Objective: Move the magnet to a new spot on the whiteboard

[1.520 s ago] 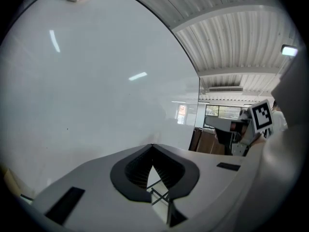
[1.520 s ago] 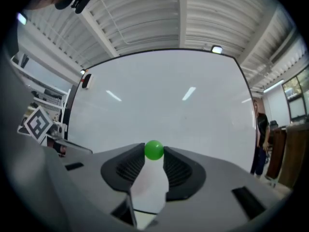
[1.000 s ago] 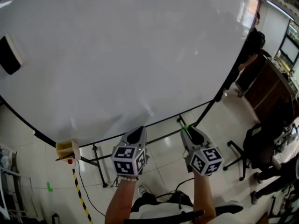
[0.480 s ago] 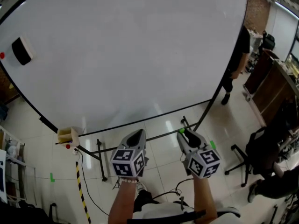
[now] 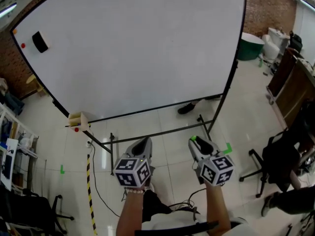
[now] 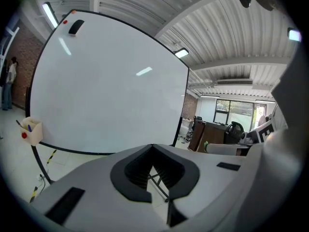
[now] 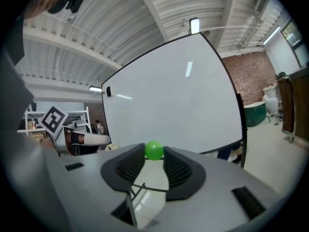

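Observation:
The whiteboard (image 5: 138,53) on its stand fills the top of the head view, a good way ahead of both grippers. My right gripper (image 5: 193,139) is shut on a small green ball magnet (image 7: 154,150), pinched at the very tips of its jaws. My left gripper (image 5: 144,142) is shut with nothing in it, its tips meeting (image 6: 152,146). A black eraser (image 5: 40,42) and a red magnet (image 5: 22,45) sit at the board's upper left corner. Both grippers point toward the board, side by side over the tiled floor.
A small wooden box (image 5: 78,121) hangs at the board's lower left corner. A person's shoe (image 5: 186,108) shows under the board. An office chair (image 5: 268,156) and a wooden desk (image 5: 290,82) stand at the right, a shelf (image 5: 10,146) at the left, striped tape (image 5: 89,181) on the floor.
The board has drawn away and shifted right in the head view, so its whole outline now shows. Both grippers keep their places low in the view, the right still holding the green magnet.

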### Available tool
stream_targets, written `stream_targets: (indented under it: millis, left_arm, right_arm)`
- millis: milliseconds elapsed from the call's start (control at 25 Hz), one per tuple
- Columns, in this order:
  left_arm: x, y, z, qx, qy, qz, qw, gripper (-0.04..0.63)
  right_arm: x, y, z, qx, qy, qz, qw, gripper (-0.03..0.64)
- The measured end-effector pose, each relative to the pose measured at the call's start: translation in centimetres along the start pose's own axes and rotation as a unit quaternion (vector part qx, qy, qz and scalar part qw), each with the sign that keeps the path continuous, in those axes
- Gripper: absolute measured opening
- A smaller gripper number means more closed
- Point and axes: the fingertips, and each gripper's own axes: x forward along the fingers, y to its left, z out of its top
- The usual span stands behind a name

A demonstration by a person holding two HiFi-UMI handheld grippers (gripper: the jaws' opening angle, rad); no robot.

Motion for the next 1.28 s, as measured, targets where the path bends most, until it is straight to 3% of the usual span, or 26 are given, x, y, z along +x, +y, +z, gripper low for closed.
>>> stream_targets:
  millis: [360, 720, 1280]
  left_arm:
    - [-5.4, -1.3, -1.3, 0.013, 0.003, 0.019, 0.9997, -0.006]
    - [-11.6, 2.7, -0.3, 0.009, -0.022, 0.018, 0.9996, -0.005]
    - [-15.1, 6.0, 0.3, 0.020, -0.030, -0.021, 0.9991, -0.003]
  right_arm:
    - [-3.0, 4.0, 0.3, -0.006, -0.010, 0.025, 1.000, 0.135]
    - [-2.4, 12.2, 1.0, -0.037, -0.024, 0.037, 0.998, 0.135]
    - [-2.6, 17.3, 0.9, -0.044, -0.037, 0.000, 0.998, 0.135]
